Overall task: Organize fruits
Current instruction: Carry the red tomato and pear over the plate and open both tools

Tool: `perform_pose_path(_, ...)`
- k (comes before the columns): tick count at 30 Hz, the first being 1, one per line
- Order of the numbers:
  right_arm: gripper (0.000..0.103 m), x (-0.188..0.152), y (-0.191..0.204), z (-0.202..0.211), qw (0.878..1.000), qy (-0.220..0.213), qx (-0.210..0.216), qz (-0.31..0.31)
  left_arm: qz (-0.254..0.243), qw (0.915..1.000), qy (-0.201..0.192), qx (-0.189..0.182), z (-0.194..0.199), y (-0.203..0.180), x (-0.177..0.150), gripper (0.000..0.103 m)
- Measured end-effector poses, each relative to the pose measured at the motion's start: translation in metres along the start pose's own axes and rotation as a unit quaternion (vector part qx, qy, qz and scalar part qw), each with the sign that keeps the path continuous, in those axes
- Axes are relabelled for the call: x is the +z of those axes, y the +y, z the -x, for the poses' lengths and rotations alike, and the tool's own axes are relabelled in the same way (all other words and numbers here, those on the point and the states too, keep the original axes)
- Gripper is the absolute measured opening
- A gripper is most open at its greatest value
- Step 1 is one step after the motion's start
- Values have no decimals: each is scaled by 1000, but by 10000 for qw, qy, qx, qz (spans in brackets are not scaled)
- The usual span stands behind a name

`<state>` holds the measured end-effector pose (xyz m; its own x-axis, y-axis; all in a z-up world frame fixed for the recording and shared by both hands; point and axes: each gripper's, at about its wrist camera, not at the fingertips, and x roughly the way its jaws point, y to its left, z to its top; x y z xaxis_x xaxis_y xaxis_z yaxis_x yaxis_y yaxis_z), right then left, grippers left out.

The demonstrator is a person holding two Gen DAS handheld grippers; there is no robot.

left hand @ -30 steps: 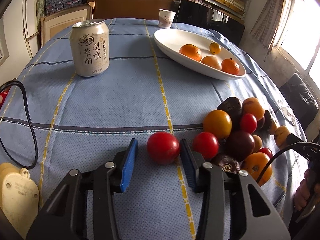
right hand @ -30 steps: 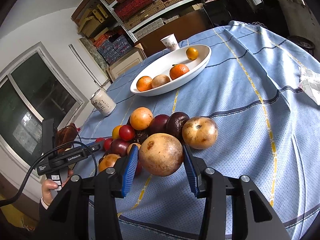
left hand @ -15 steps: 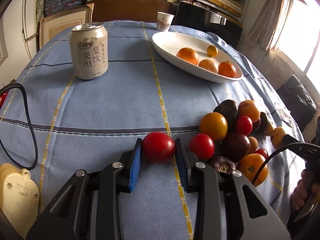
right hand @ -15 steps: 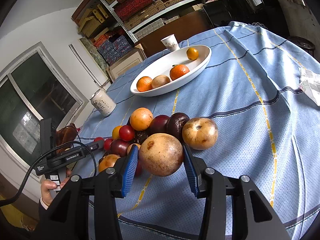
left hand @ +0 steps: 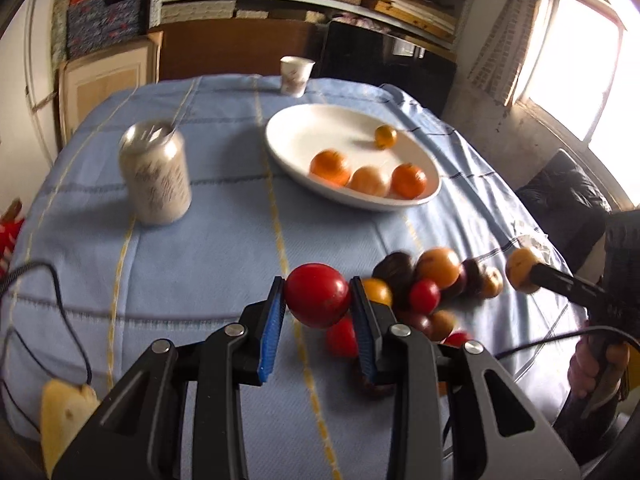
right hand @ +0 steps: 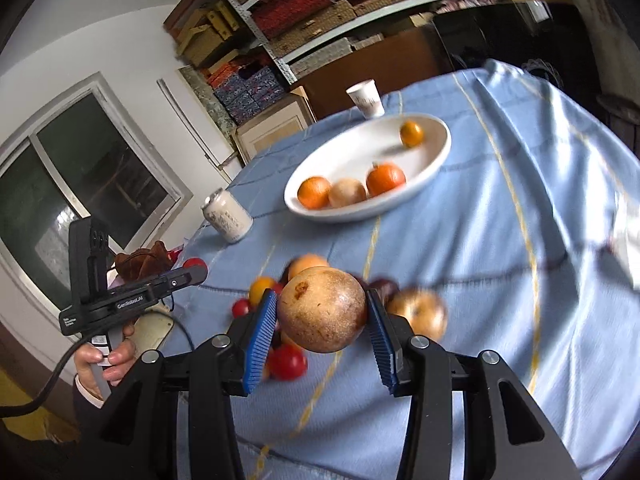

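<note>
1. The red tomato [left hand: 318,295] sits clamped between the blue pads of my left gripper [left hand: 319,312], low in the middle of the left wrist view and lifted clear of the blue cloth on the desk [left hand: 224,248]. I judge the grip sound, with the pads at the widest part.
2. My right gripper [right hand: 322,322] is clamped on the brown round fruit [right hand: 322,309], low in the middle of the right wrist view and also off the cloth. It fills the gap between the fingers, so I should not squeeze harder.
3. The fruit pile [left hand: 424,284] lies below and right of the tomato in the left view. I should keep both loads high enough to pass over it.
4. The white oval dish [left hand: 296,136], upper middle of the frame, holds four fruits towards its near right end. The far left part is bare, and I would aim there.
5. The drink can [left hand: 155,178] stands left of the dish, well apart. My left hand's path should stay right of it.
6. Lower each fruit until it touches the dish before opening, so nothing rolls.
</note>
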<state>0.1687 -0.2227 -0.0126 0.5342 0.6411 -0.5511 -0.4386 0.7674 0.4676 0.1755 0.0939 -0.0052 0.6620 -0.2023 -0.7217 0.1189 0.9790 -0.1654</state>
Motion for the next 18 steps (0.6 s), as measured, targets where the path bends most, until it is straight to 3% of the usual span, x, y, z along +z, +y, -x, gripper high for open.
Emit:
perform_pose_path(7,46,50,-10,-22,9989,-44,-347,328,-414,9988,-209,153,-8,-26,48,32)
perform_pose_path(12,46,83,-23,-55,9981,-151,-491,353,-483,9982,-233,252,-37,-29,94,32)
perform_pose_path(18,46,113,-44,-98,9986,38,-481,201,-276,9990,251,259,-104,-20,145,32)
